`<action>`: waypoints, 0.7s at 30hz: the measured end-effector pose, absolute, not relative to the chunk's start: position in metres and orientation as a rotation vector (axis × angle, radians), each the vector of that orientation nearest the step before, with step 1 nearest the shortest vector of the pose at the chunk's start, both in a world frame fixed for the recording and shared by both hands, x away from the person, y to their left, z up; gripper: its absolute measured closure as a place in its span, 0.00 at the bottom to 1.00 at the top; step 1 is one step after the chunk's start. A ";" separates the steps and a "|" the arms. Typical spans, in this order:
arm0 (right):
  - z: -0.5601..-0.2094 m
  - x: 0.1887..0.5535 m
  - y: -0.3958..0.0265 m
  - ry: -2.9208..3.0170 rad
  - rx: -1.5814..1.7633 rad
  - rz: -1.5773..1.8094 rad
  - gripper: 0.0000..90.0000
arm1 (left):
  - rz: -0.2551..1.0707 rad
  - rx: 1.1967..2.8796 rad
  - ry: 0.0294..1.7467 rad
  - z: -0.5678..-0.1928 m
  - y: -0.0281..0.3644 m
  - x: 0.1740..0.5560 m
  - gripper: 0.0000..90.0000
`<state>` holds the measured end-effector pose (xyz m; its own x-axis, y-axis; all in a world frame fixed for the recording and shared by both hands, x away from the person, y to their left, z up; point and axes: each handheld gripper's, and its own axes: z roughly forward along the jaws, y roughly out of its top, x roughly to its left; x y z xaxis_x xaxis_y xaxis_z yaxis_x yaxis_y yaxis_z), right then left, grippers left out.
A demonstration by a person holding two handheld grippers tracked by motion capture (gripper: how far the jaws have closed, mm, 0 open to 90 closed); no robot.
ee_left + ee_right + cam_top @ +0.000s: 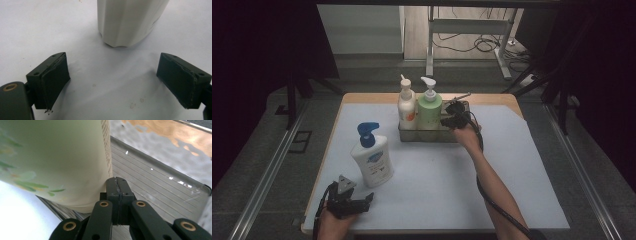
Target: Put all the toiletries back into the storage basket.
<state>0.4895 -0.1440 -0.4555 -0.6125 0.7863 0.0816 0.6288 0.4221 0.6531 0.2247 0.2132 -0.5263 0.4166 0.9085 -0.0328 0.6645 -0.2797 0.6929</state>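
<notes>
1. The green pump bottle [430,109] stands upright in the metal tray [427,135], with a white and orange pump bottle [406,105] just beside it on the far side from the right gripper [451,119].
2. In the right gripper view the green bottle [55,162] rises just ahead and to one side of the right gripper [117,182]; its wall seems to touch the jaw tips, though I can't be sure.
3. The right jaws are pressed flat together with nothing between them, hanging above the ribbed tray floor [150,185].
4. The left gripper [349,202] sits near the table's front edge, jaws spread wide and gripping nothing.
5. The white bottle with a blue pump [372,157] stands just ahead of the left jaws; in the left gripper view its base [127,22] stands just beyond the gap, untouched by the pads [53,80].
</notes>
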 end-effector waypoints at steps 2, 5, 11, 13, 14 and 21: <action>-0.456 0.489 -0.141 2.447 1.234 0.970 1.00 | 0.496 2.040 1.328 -0.526 0.213 0.225 0.11; -0.455 0.489 -0.136 2.447 1.220 0.953 1.00 | 0.496 2.040 1.328 -0.526 0.213 0.225 0.11; -0.454 0.489 -0.135 2.447 1.226 0.946 1.00 | 0.496 2.045 1.327 -0.526 0.213 0.225 0.11; -0.454 0.489 -0.135 2.445 1.225 0.942 1.00 | 0.496 2.044 1.328 -0.526 0.213 0.225 0.11; -0.454 0.489 -0.135 2.445 1.222 0.939 1.00 | 0.496 2.044 1.328 -0.526 0.213 0.225 0.11; -0.454 0.488 -0.135 2.435 1.217 0.932 0.95 | 0.495 2.040 1.328 -0.526 0.213 0.225 0.11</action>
<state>0.4879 -0.1354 -0.4543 -0.6133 0.7884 0.0480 0.6190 0.4421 0.6492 0.2248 0.2132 -0.5263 0.4167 0.9084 -0.0332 0.6648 -0.2796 0.6928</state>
